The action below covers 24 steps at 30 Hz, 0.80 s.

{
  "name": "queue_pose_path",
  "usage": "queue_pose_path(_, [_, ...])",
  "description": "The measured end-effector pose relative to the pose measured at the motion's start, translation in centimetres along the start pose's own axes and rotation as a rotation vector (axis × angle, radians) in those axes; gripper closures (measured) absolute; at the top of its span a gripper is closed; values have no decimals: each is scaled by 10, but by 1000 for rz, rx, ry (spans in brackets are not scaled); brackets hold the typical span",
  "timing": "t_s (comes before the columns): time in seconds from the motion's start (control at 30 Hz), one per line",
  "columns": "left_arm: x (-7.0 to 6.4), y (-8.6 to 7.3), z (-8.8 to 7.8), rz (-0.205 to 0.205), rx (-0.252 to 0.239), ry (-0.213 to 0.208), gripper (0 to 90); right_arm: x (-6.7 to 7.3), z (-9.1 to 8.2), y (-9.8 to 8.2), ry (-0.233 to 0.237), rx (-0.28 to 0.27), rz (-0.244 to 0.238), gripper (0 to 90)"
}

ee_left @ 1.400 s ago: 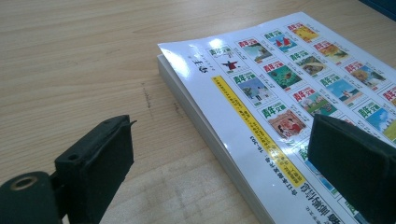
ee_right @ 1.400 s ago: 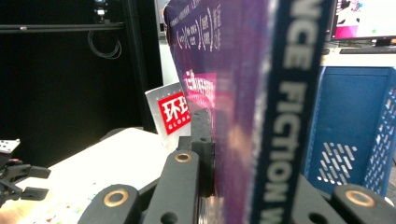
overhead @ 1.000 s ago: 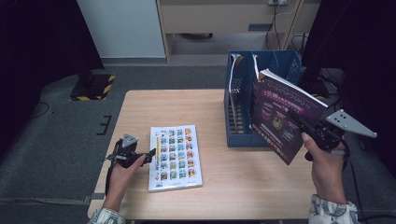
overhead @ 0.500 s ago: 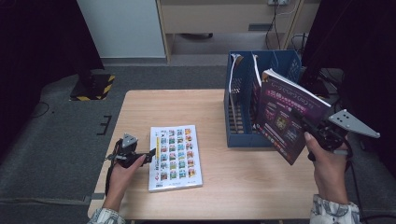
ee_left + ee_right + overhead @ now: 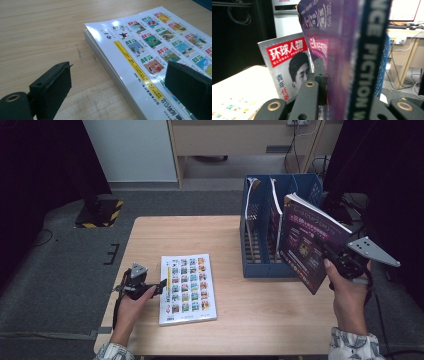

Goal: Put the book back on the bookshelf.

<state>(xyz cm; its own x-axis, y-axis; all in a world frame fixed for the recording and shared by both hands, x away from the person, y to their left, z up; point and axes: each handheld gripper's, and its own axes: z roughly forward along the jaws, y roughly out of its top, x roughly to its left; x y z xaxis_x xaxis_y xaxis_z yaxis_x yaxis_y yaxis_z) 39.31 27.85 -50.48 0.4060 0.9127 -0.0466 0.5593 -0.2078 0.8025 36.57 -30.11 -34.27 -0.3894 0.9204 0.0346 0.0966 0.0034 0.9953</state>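
While the left claw (image 5: 161, 286) rests on the bench (image 5: 200, 230) with its jaws spread wide at the near left corner of the white picture-grid book (image 5: 188, 288), the right claw (image 5: 331, 256) is clenched on the purple book (image 5: 306, 242). That book hangs tilted just beside the blue file rack (image 5: 260, 220), its long axis sloping from upper left to lower right. Along the right claw's own jaws, lettering on the spine (image 5: 364, 62) shows, and beyond it a magazine (image 5: 287, 65) with a red title block.
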Motion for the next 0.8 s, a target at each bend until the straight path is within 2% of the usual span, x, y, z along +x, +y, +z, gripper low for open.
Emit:
queue_pose_path(0.07, [0, 0, -1, -3, -4, 3, 68, -2, 2, 0, -7, -1, 17, 842])
queue_pose_path(0.3, [-1, 0, -2, 3, -6, 5, 68, -4, 16, 12, -35, -28, 29, 842])
queue_pose_path(0.6, [-1, 0, -1, 4, -4, 6, 69, -7, 43, 23, -78, 26, -20, 842])
queue_pose_path(0.73, [-1, 0, -1, 7, -2, 6, 70, -13, 56, 23, -90, 28, 16, 842])
queue_pose_path(0.8, [-1, 0, -1, 5, -3, 6, 70, -14, 62, 24, -99, 35, 18, 842])
